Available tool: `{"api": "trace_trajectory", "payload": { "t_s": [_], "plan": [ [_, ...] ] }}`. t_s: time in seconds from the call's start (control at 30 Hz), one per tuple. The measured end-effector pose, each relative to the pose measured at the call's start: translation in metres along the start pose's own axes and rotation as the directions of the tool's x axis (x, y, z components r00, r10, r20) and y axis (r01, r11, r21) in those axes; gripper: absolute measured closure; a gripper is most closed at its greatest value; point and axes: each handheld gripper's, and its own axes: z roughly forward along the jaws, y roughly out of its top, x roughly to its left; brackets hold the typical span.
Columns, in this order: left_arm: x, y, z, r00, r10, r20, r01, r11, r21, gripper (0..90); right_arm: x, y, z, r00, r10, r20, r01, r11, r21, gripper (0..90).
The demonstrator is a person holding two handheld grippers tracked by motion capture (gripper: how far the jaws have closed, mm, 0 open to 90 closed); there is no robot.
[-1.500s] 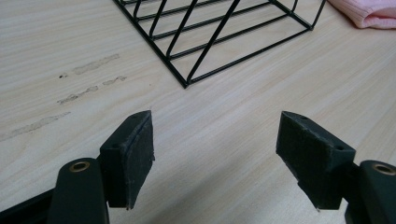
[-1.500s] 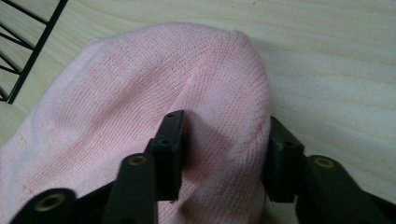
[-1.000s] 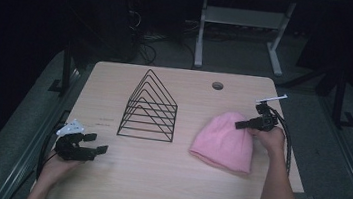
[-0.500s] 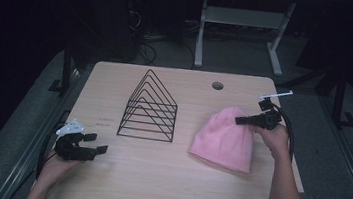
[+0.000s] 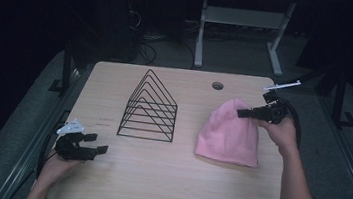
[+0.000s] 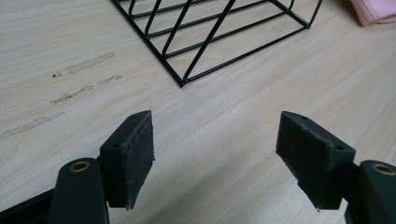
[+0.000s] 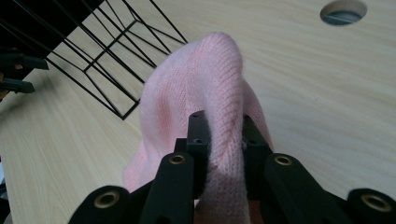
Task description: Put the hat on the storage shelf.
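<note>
While the right gripper (image 7: 219, 135) pinches a fold of soft pink knitted hat (image 7: 196, 93) between its 2 jaws, the left gripper (image 6: 217, 154) stands wide open, empty, a black wire rack (image 6: 210, 32) ahead.

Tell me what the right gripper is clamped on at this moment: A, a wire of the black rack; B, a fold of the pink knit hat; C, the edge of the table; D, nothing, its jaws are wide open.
B: in the right gripper view the right gripper has its jaws pinched on a raised fold of the pink knit hat, and the high view shows it at the hat's right edge, away from the black wire rack.
</note>
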Motion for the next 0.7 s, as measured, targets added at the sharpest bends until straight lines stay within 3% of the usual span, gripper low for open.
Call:
{"api": "trace_trajectory", "payload": {
  "t_s": [0.5,0.7],
  "plan": [
    [-0.001,0.007,-0.005,0.9998,0.0,0.021,0.0,0.9999,-0.014,27.5,0.022,0.016,-0.025,0.9967,-0.081,-0.004,0.081,0.996,-0.047,78.7],
    [-0.002,0.014,-0.01,0.9992,0.027,0.031,-0.027,0.9996,-0.009,27.5,0.028,0.019,-0.035,0.9946,-0.104,0.0,0.103,0.993,-0.062,78.7]
  ]
}}
